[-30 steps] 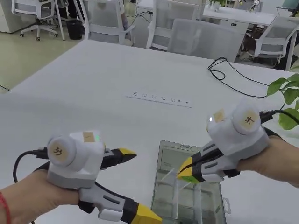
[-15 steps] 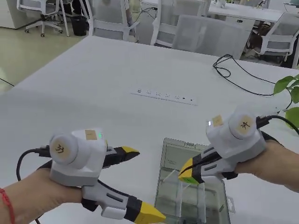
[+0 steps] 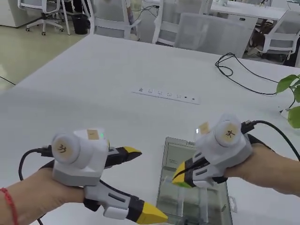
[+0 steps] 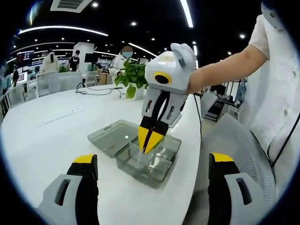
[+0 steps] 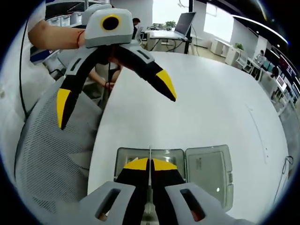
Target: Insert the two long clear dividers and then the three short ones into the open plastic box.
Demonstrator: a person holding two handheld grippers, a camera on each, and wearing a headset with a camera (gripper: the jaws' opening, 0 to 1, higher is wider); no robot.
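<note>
At a white desk (image 3: 93, 84), a person works two hand-held grippers over an open plastic box (image 4: 137, 170) lying near the desk's front edge, its hinged lid (image 4: 110, 137) folded flat on the far side; the right gripper (image 5: 150, 165) has its yellow-tipped jaws pressed together on the thin edge of a clear divider (image 5: 150, 152), holding it upright with the tips pointed down into the box; whether the piece is a long or a short one cannot be told; the left gripper (image 3: 143, 183) is spread wide, grips nothing and touches nothing, poised above the desk just left of the box; faint upright lines inside the box suggest clear strips standing there, number unclear; a power strip (image 3: 166, 95) lies mid-desk; a black cable (image 3: 234, 70) coils toward the far right corner, a green plant (image 3: 287, 83) at the right edge.
</note>
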